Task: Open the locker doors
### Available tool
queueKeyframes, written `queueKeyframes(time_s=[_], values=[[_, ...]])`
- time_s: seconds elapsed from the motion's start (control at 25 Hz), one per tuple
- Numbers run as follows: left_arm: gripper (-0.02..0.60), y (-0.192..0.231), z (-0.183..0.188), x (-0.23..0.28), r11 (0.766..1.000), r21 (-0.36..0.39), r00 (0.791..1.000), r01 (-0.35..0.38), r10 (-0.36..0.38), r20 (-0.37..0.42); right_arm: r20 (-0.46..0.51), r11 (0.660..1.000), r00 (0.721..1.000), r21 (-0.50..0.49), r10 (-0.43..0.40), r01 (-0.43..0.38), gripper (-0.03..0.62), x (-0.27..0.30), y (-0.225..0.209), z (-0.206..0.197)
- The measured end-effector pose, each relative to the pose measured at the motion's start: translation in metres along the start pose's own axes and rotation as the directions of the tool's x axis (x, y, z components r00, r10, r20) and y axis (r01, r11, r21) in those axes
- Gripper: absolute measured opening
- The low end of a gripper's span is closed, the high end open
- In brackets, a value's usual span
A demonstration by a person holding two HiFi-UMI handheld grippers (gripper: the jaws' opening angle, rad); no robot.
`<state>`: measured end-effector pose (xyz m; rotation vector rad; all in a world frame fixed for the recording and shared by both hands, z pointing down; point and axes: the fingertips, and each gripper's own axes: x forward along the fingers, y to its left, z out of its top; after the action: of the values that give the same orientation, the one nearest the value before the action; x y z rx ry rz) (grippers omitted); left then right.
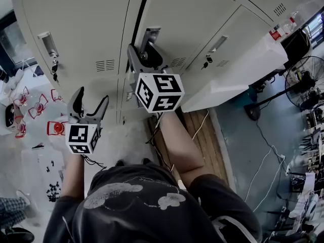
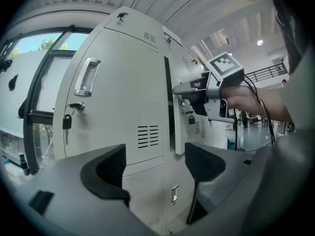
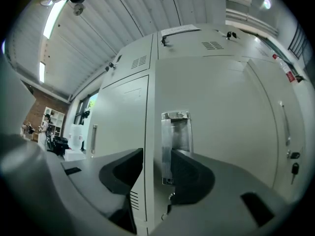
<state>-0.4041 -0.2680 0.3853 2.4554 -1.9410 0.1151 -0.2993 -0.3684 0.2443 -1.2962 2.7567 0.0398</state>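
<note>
Pale grey steel lockers fill the wall. Right gripper straddles the middle door's recessed handle, its jaws part-closed around it but not yet pinching, probably so it can pull the door. Left of that handle, left gripper hangs wide open and empty. No lettering is legible.

Grey floor, standing fan, window, ceiling light.
</note>
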Motion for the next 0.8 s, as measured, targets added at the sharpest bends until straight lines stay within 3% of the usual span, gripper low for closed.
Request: queueKeyframes(time_s=[0.16, 0.24, 0.8], values=[[0.370, -0.007, -0.007, -0.007, 0.999, 0.008, 0.999, 0.035, -0.034, -0.020, 0.012, 0.996, 0.996, -0.024, -0.087, 0.087, 0.127, -0.014, -0.005, 0.001], [0.370, -0.011, -0.012, -0.011, 0.999, 0.006, 0.998, 0.053, -0.052, -0.032, 0.025, 0.994, 0.995, -0.024, -0.102, 0.102, 0.127, -0.021, -0.006, 0.002], [0.370, -0.040, -0.014, -0.014, 0.991, 0.037, 0.991, 0.131, -0.129, -0.035, 0.024, 0.999, 0.999, -0.001, -0.048, 0.048, 0.130, -0.070, -0.007, 0.006]])
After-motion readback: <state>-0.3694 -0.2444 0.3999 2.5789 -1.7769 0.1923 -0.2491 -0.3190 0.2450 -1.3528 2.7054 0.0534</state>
